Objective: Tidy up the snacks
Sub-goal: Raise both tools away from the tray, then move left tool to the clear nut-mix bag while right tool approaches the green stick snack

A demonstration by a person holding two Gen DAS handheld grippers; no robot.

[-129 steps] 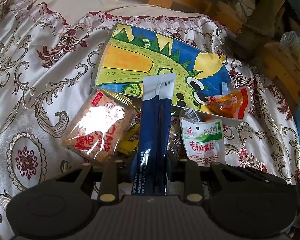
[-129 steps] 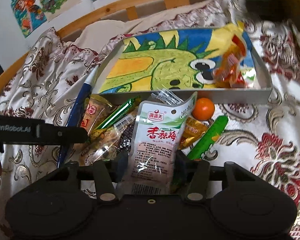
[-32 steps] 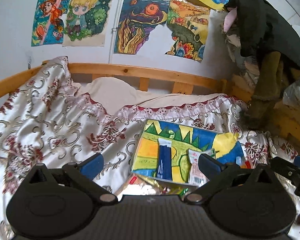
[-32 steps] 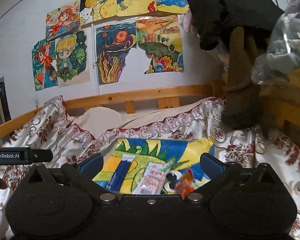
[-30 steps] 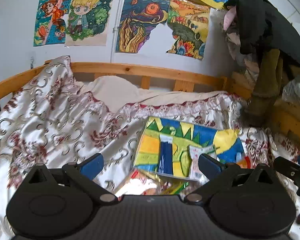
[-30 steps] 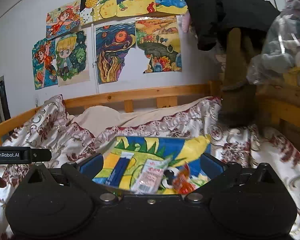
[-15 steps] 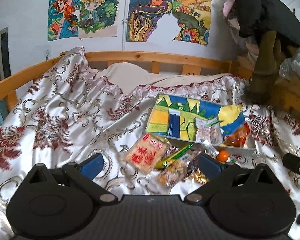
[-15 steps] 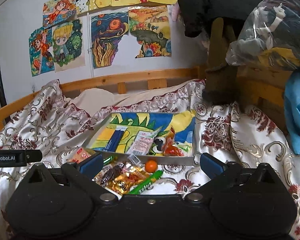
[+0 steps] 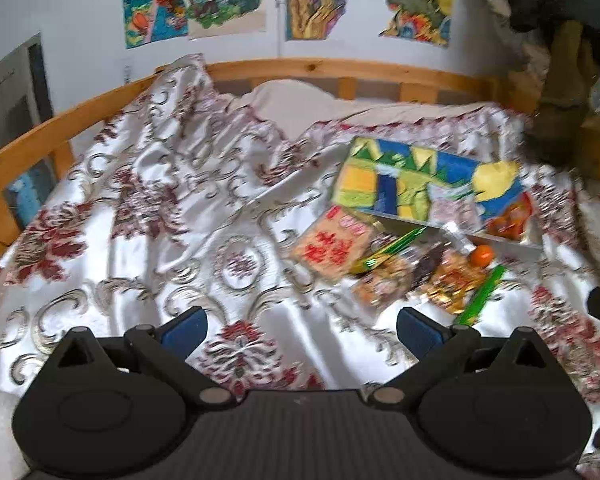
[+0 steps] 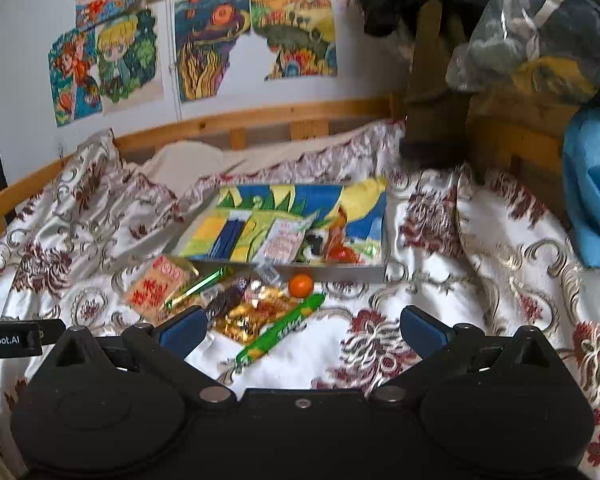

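Observation:
A shallow tray [image 10: 340, 273] with a dinosaur picture lies on the bed; in it rest a dark blue packet [image 10: 227, 236], a white-and-red packet [image 10: 284, 245] and an orange packet [image 10: 340, 250]. Before the tray lies a snack pile: an orange cracker pack [image 10: 156, 288], a green stick [image 10: 280, 330], a small orange fruit [image 10: 301, 284] and gold-wrapped sweets [image 10: 252, 314]. The same tray [image 9: 452, 230], cracker pack [image 9: 332, 246] and fruit [image 9: 482, 255] show in the left wrist view. My left gripper [image 9: 302, 330] and right gripper [image 10: 300, 328] are both open, empty, and held back from the pile.
A patterned satin bedspread [image 9: 160, 220] covers the bed, ringed by a wooden rail [image 9: 340, 76]. Drawings hang on the wall [image 10: 204, 52]. Dark clothes and a bagged bundle [image 10: 540, 32] are piled at the right, with blue fabric [image 10: 592, 184] beside them.
Both grippers let go of their packets, which now lie in the tray. Both have since drawn back and tipped down, so the pile and more bedspread show.

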